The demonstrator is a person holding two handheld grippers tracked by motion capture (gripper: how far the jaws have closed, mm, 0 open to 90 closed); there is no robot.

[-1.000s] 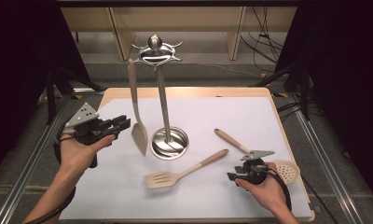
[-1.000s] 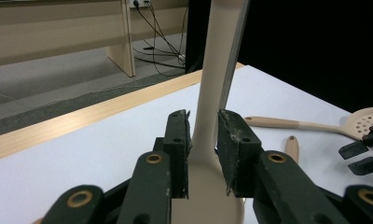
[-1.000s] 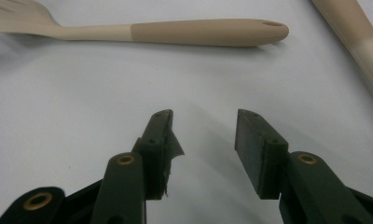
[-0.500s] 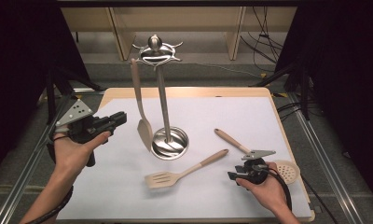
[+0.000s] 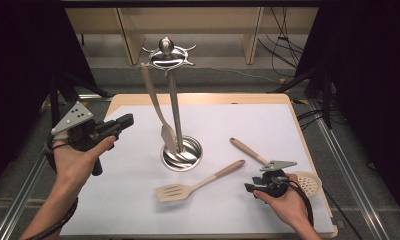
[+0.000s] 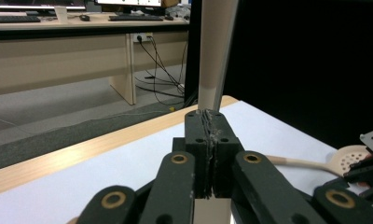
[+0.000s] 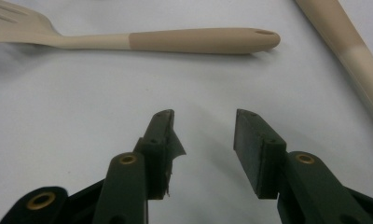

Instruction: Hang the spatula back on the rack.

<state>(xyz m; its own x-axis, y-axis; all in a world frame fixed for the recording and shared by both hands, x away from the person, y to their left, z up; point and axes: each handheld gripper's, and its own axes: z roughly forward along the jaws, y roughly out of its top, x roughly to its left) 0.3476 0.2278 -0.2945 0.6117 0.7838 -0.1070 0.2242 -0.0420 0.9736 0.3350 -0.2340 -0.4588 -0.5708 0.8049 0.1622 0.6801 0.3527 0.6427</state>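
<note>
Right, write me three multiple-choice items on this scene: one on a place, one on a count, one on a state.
1. The beige long-handled spoon is: A hanging from the silver metal stand; B lying flat; C gripped.
2. Beige utensils lying on the white mat: A one; B two; C four.
3. The right tongs are: A open and empty; B shut on a handle; C shut, empty.

Answers:
1. A: its handle end hangs at the stand's top hooks.
2. B: the slotted turner and the perforated skimmer.
3. A: a gap between the jaws shows bare mat.
</note>
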